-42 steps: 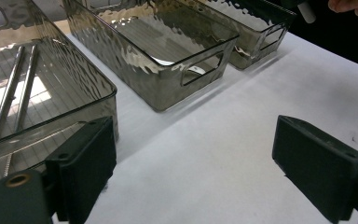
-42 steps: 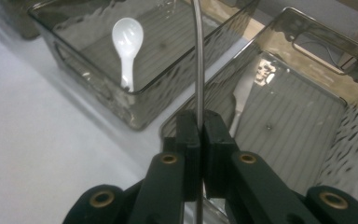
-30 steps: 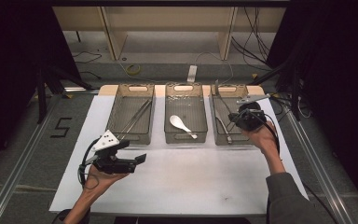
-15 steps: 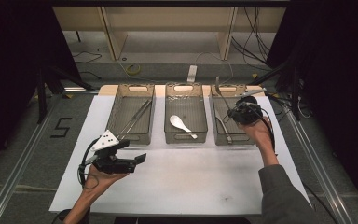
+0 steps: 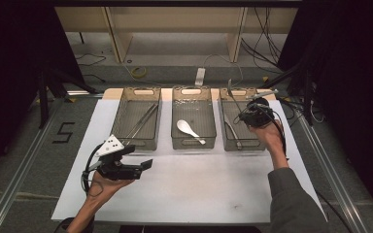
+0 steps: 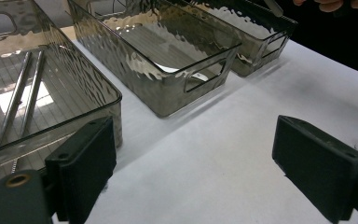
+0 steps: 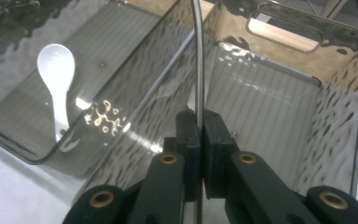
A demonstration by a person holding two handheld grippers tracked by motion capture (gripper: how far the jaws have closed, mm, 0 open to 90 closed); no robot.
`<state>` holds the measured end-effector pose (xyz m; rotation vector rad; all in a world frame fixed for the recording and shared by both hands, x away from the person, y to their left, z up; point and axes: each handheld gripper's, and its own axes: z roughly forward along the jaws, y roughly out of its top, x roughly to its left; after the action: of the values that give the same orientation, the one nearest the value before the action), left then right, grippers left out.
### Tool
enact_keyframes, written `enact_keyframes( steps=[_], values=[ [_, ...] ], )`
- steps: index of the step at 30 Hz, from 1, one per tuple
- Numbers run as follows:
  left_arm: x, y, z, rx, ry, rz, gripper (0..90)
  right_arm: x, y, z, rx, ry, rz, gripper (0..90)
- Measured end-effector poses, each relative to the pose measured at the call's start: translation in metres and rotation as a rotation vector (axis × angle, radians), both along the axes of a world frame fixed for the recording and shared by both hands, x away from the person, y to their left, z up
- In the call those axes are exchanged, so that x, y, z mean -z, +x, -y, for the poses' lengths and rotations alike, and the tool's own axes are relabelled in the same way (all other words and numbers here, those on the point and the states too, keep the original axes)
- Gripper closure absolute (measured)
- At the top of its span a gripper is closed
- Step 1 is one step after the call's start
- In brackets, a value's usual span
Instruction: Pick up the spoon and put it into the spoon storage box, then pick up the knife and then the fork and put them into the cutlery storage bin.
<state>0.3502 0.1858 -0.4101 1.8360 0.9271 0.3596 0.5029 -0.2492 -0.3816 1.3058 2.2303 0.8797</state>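
Three clear grey bins stand in a row on the white sheet. My right gripper (image 5: 245, 115) (image 7: 200, 140) hangs over the right bin (image 5: 261, 144) (image 7: 340, 107), shut on a thin metal utensil (image 5: 229, 91) (image 7: 197, 60) that rises edge-on from between its jaws. Another metal utensil (image 5: 231, 128) lies inside that bin. A white spoon (image 5: 188, 131) (image 7: 57, 77) rests in the middle bin (image 5: 194, 143) (image 6: 168, 95). The left bin (image 5: 121, 127) (image 6: 74, 100) holds two metal sticks (image 5: 143, 120) (image 6: 21, 100). My left gripper (image 5: 144, 165) (image 6: 200, 168) stands open just above the sheet, in front of the left bin.
The white sheet (image 5: 199, 189) covers the table, with free room in front of the bins. Metal rails (image 5: 17, 174) run along both sides. Cables and a wooden frame (image 5: 116, 39) lie on the floor beyond the table's far edge.
My right gripper has drifted a little away and to the left over the right bin, still holding the metal utensil. The left gripper has stayed where it was.
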Motion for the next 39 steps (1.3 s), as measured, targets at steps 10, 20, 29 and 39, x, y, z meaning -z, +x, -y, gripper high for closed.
enact_keyframes(
  steps=[10, 20, 29, 39],
  values=[
    [0.000, 0.001, 0.001, 0.001, -0.001, 0.001, 13.0, 0.011, 0.011, 0.011, 0.054, -0.004, -0.057, 87.4],
    [-0.001, 0.000, 0.001, 0.000, 0.000, 0.003, 13.0, 0.019, 0.019, 0.011, 0.092, -0.016, -0.106, 87.4],
    [-0.001, 0.000, 0.003, 0.006, -0.003, 0.007, 13.0, 0.024, 0.023, 0.012, 0.112, -0.018, -0.126, 87.4],
    [-0.001, -0.001, 0.003, 0.011, -0.005, 0.007, 13.0, 0.030, 0.028, 0.010, 0.121, -0.019, -0.165, 87.3]
  ],
)
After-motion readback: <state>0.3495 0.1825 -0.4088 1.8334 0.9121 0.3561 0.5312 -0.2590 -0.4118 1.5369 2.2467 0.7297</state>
